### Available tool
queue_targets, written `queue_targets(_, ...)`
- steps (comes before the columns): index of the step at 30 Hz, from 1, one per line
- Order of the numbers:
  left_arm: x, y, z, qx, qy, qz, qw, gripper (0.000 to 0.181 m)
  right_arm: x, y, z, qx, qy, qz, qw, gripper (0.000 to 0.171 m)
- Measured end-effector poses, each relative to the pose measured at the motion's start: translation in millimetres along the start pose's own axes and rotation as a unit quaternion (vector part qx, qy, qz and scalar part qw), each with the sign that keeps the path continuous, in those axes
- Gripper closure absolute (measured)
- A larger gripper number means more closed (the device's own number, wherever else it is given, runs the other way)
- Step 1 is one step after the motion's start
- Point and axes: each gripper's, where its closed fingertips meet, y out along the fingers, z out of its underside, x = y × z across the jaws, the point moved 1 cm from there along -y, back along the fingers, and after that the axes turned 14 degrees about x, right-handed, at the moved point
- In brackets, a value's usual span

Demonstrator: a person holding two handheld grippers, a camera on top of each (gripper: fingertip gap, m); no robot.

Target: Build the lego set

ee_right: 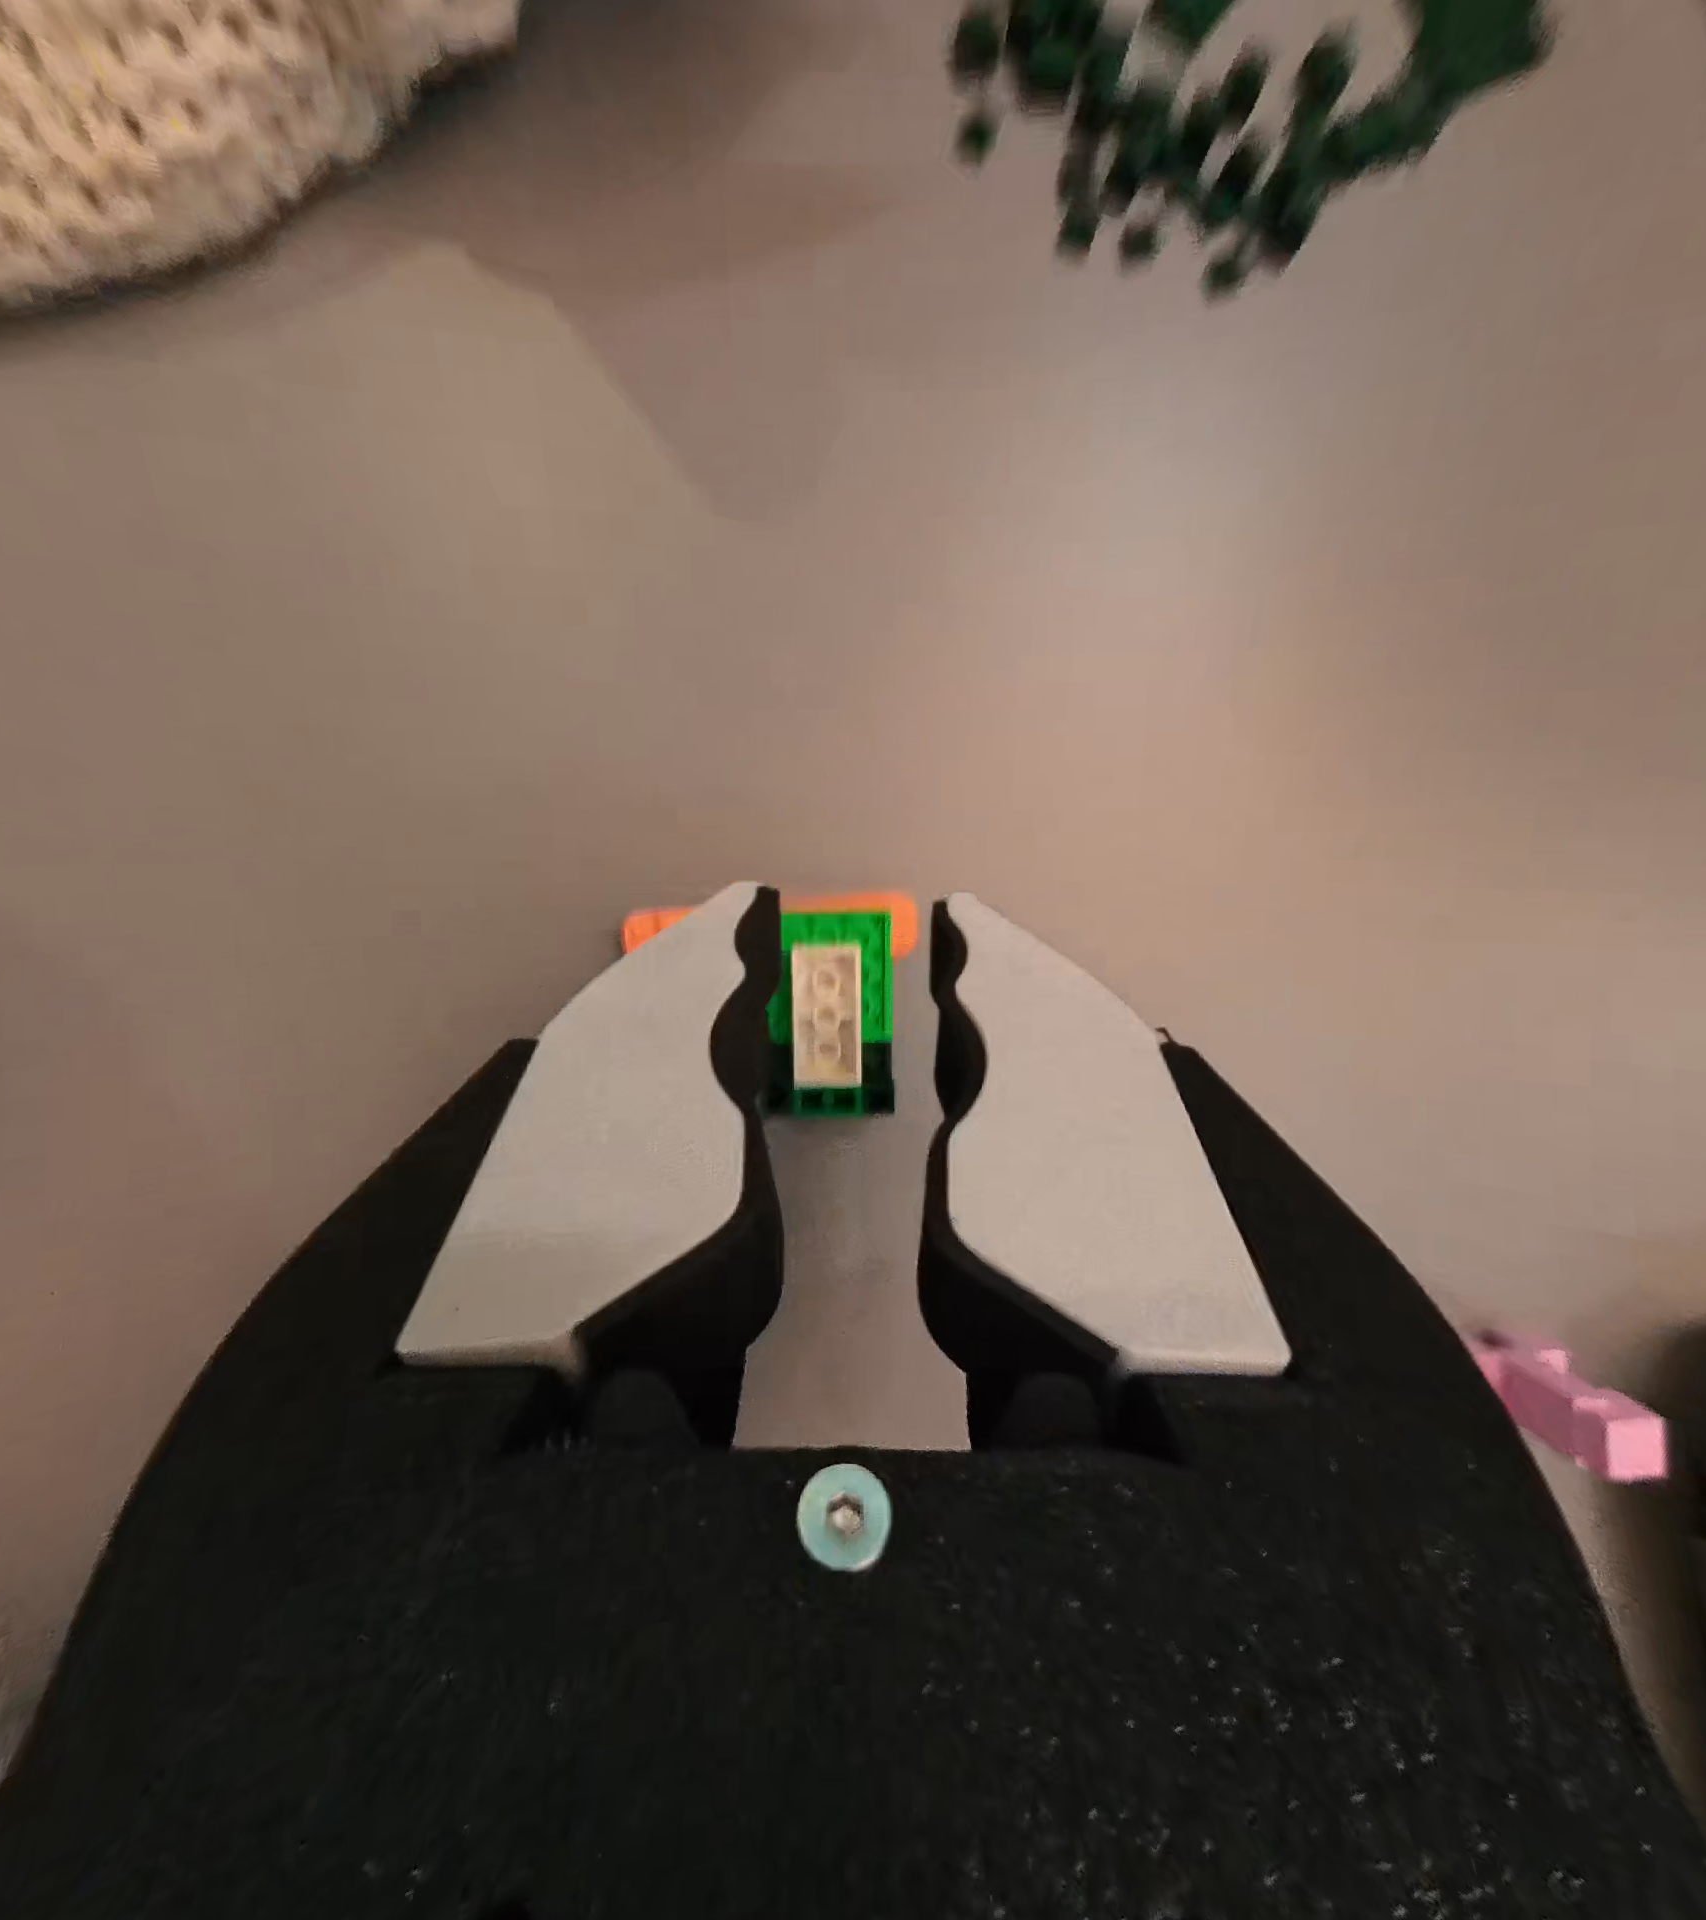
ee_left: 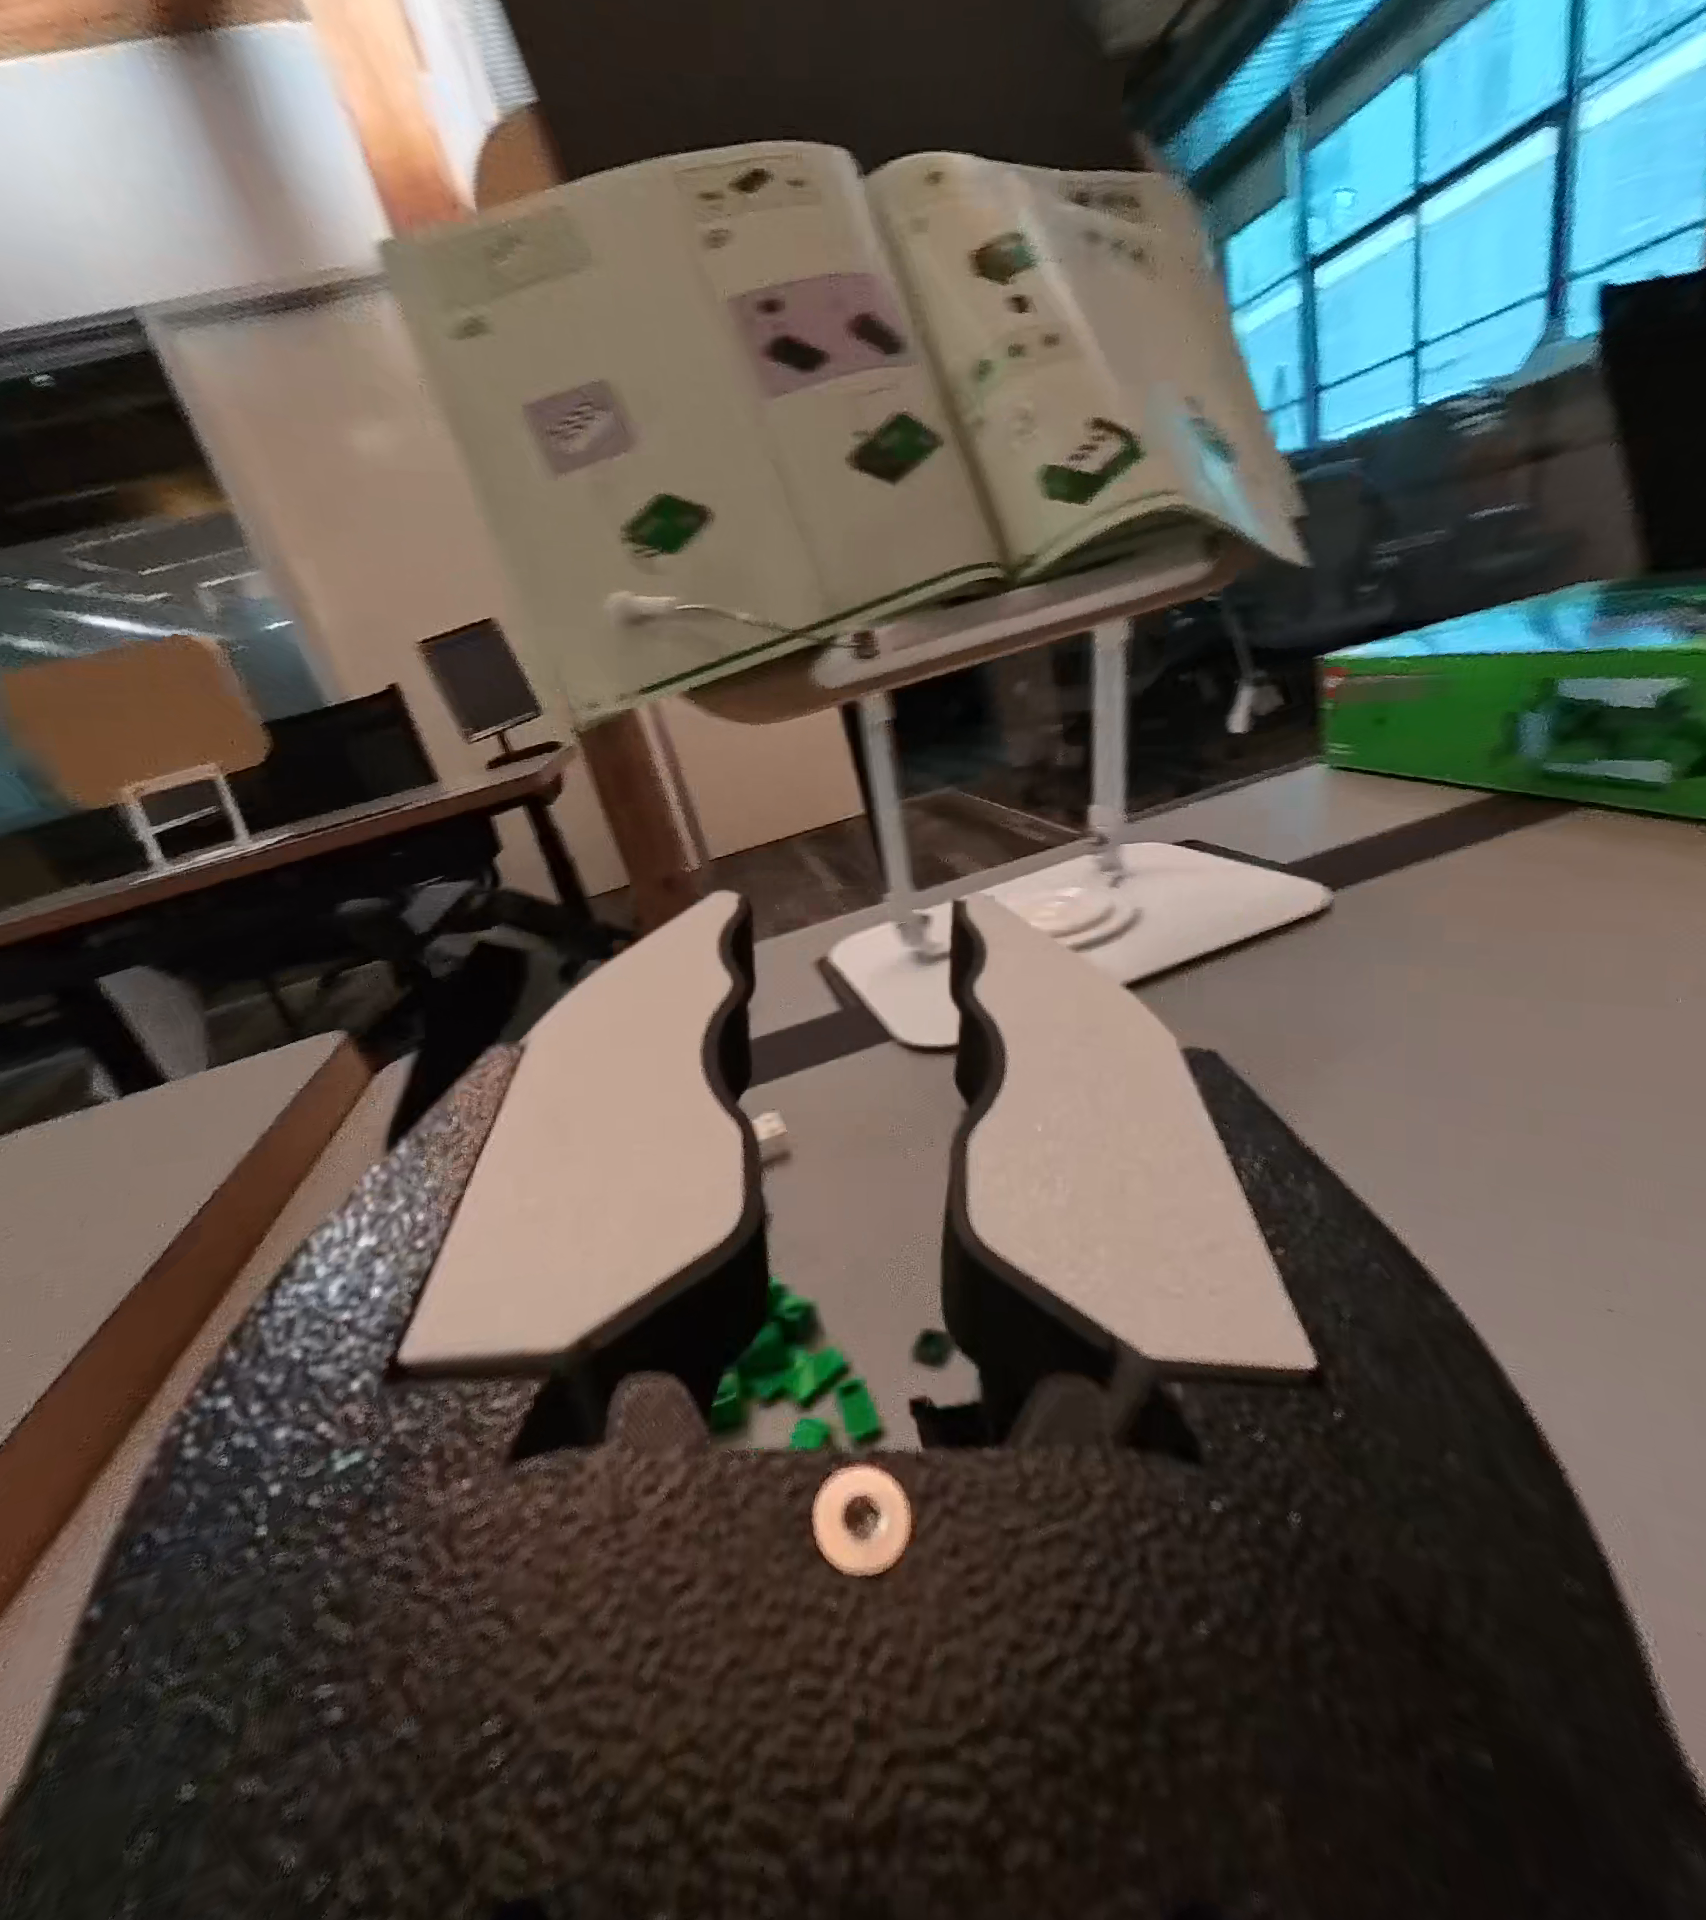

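In the right wrist view my right gripper (ee_right: 854, 914) is open over the grey table, its fingers on either side of a small green assembly (ee_right: 833, 1091) with a tan plate (ee_right: 826, 1018) on top and an orange piece (ee_right: 651, 927) under it. The assembly sits between the jaws, nearer the left finger; I cannot tell if that finger touches it. In the left wrist view my left gripper (ee_left: 854, 925) is open and empty, raised above the table. A pile of green bricks (ee_left: 792, 1371) lies below its jaws. A small white piece (ee_left: 774, 1132) lies further ahead.
An open instruction book (ee_left: 828, 416) rests on a white stand (ee_left: 1088, 935) ahead. A green set box (ee_left: 1576, 717) lies at the right. In the right wrist view, dark green pieces (ee_right: 1244, 125) lie far ahead, pink bricks (ee_right: 1576, 1423) at right, a knitted sleeve (ee_right: 132, 135) top left. My hands' fingertips stand some 25 cm from each other. The open instruction book (ee_left: 828, 416) lies some 25 cm from my left tips, 40 cm from my right tips.
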Motion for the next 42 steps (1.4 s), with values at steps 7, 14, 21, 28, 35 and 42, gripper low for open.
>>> queue_targets(7,70.5,-11.3,8.1,-0.005,-0.024,-0.082,0.996,0.146,-6.8,9.5,-63.1,-0.098,-0.020,0.060,0.993,0.148)
queue_targets(14,127.7,-23.3,32.4,0.039,-0.080,-0.146,0.985,0.146,13.1,33.6,-136.1,-0.180,0.000,0.030,0.983,0.150)
queue_targets(21,122.4,-34.9,37.0,-0.011,-0.126,-0.121,0.985,0.146,49.4,53.7,-189.8,-0.303,0.034,0.076,0.949,0.149)
queue_targets(28,76.4,-27.9,29.7,-0.006,-0.071,-0.006,0.997,0.146,30.7,77.9,-174.3,-0.266,0.078,0.107,0.955,0.150)
queue_targets(35,56.3,-14.7,24.6,-0.010,-0.106,0.049,0.993,0.147,-14.7,87.0,-159.3,-0.190,0.148,0.176,0.954,0.154)
queue_targets(42,46.0,-15.5,18.0,-0.016,-0.090,0.067,0.994,0.148,-19.9,107.4,-167.7,-0.154,0.140,0.135,0.969,0.150)
